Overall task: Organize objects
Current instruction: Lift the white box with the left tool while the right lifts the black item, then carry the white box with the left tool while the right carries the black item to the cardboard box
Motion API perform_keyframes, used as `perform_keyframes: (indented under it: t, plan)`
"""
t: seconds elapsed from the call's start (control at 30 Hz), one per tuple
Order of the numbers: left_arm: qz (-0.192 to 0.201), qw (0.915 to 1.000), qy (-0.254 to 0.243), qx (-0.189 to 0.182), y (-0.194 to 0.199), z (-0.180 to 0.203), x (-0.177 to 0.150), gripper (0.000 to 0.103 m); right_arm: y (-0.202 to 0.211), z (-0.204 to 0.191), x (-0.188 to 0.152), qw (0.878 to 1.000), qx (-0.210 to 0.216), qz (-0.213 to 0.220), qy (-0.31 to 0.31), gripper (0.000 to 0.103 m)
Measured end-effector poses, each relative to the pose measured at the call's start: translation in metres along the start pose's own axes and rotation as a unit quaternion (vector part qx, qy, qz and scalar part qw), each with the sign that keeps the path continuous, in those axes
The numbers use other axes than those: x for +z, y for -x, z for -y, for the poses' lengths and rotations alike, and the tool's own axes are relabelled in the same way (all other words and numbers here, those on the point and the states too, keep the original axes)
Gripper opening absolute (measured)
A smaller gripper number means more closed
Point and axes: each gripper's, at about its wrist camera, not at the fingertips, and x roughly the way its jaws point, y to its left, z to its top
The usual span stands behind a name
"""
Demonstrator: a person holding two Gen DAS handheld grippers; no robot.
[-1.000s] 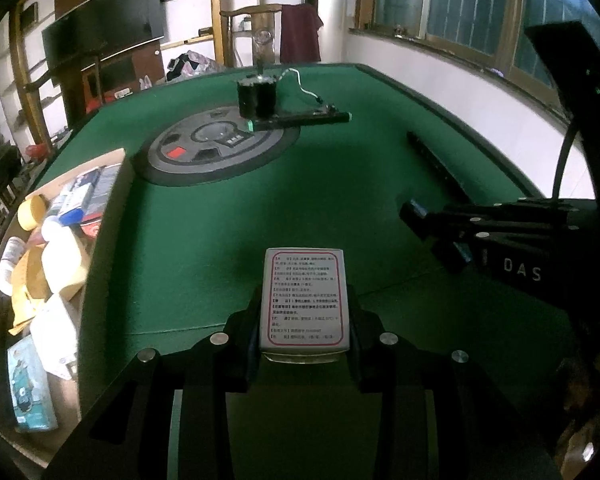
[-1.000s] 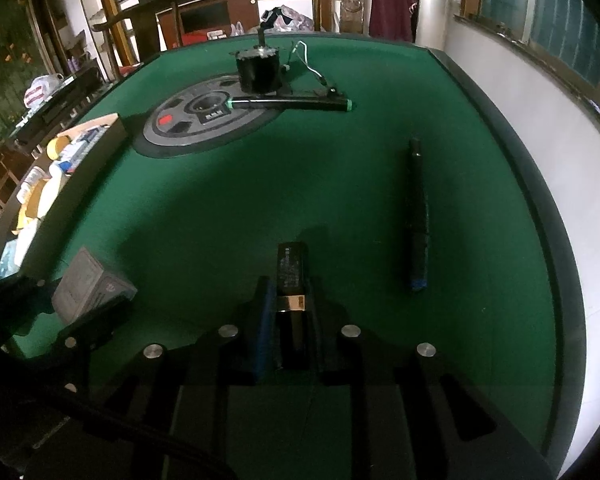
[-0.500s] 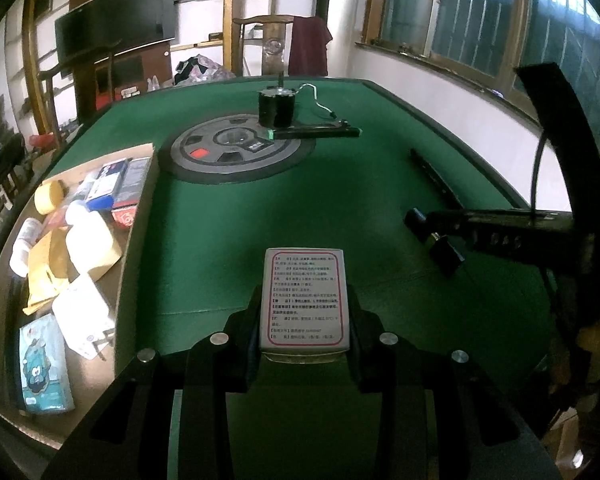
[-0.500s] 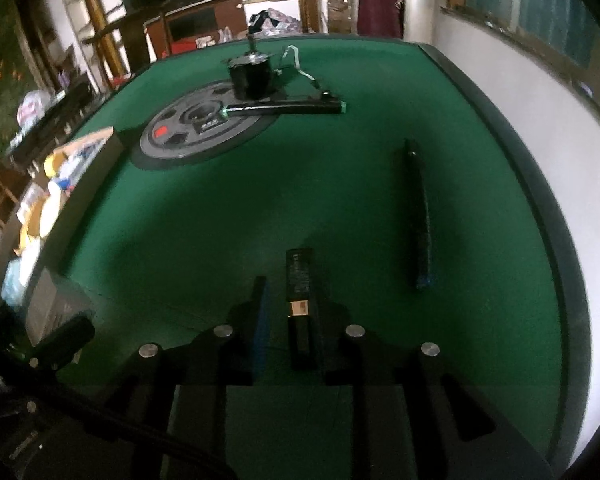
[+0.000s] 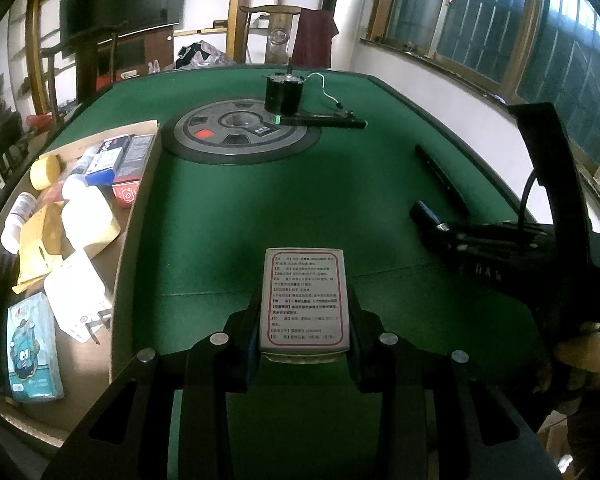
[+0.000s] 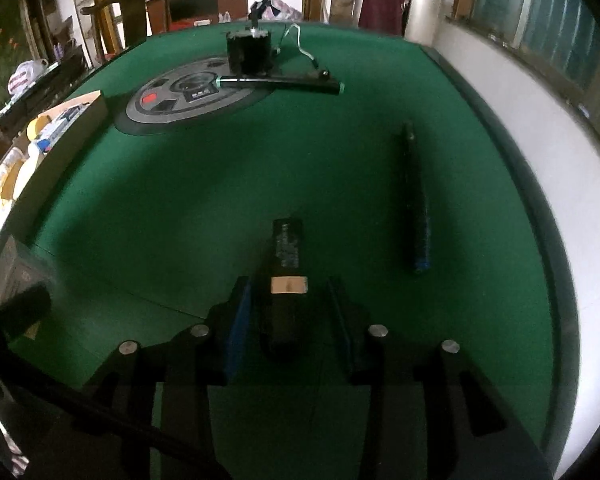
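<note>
My left gripper (image 5: 304,300) is shut on a white carton (image 5: 302,280) printed with red-framed text, held above the green table (image 5: 228,216). The right gripper (image 6: 289,282) hovers low over the felt at the right. Its jaws are closing on a slim black device (image 6: 286,244) with a pale label, which lies lengthwise between the fingers. In the left wrist view the right gripper (image 5: 430,216) reaches in from the right, with a person's hand behind it. The left gripper (image 6: 20,308) and its carton show dimly at the left edge of the right wrist view.
An open cardboard box (image 5: 136,208) with several packets and bottles lies along the table's left edge. Far back sit a round grey panel (image 5: 240,132), a black motor (image 5: 283,94) and a green-tipped rod (image 5: 320,121). A long black bar (image 6: 414,200) lies at the right, near the rim.
The left view has swung slightly, so more of the cardboard box shows. The white carton stays gripped. The black device stays between the right fingers, which opened a little and closed again.
</note>
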Motion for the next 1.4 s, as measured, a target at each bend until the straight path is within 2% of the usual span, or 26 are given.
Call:
perform_keyframes:
  t: [0.33, 0.77, 1.03, 1.4]
  plan:
    - [0.013, 0.9997, 0.02, -0.01, 0.019, -0.013, -0.005, 0.03, 0.017, 0.006, 0.003, 0.997, 0.068, 0.021, -0.038, 0.015]
    - [0.049, 0.998, 0.039, -0.009, 0.066, -0.037, -0.009, 0.03, 0.056, -0.027, 0.01, 0.991, 0.118, 0.052, -0.024, 0.015]
    - [0.077, 0.9947, 0.064, 0.024, 0.096, -0.078, -0.011, 0.03, 0.077, -0.063, 0.027, 0.987, 0.147, 0.07, 0.007, 0.015]
    - [0.096, 0.9827, 0.131, 0.089, 0.122, -0.161, -0.025, 0.03, 0.087, -0.127, 0.041, 0.978, 0.183, 0.077, 0.059, 0.015]
